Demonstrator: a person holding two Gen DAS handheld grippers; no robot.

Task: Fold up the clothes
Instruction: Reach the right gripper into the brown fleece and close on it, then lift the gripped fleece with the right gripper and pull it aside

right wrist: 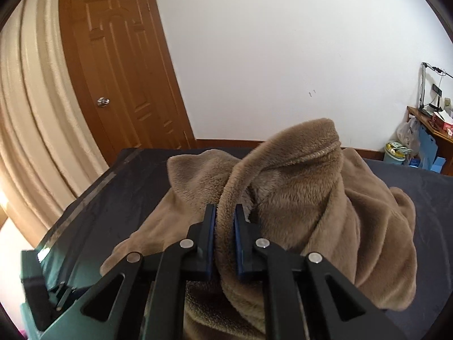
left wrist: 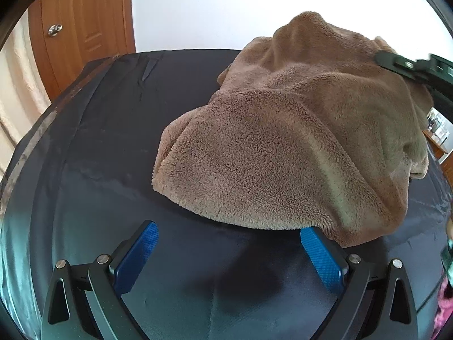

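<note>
While lifted at one edge, the piece sits mostly heaped on the dark surface.

Garment: brown fleece garment [left wrist: 297,147], plush pile, crumpled, not flat. Lies on the right-centre part of the black sheet [left wrist: 113,147] as seen from left wrist cam. Type of clothing (robe, jacket, blanket) can't tell.

Garment edge: a thick rolled hem or fold [right wrist: 283,153] rises from the heap, arcs up and comes down into the R fingers. Rest of fabric slumps below and to the right of it.

R gripper: right gripper [right wrist: 225,226] clamped on that raised fold; blue pads nearly together w/ fleece pinched between them. Fabric hangs down on both sides of the fingers.

L gripper: left gripper [left wrist: 229,243] spread wide, nothing between the blue pads [left wrist: 138,255]. Hovers low over bare sheet, just short of the garment's near edge; right-hand pad sits close under the fleece rim, contact can't tell.

R gripper from L cam: black linkage enters at upper right, against top of the heap.

Surface: black sheet covers a bed or table, wrinkled; worn strip along the left edge.

Room: wooden door [right wrist: 121,79] w/ metal knob [right wrist: 102,102], back left. Cream curtain [right wrist: 31,107] left of door. White wall [right wrist: 283,56] behind. Wooden desk w/ clutter [right wrist: 433,124] far right, plastic bag and small bin beside it.
</note>
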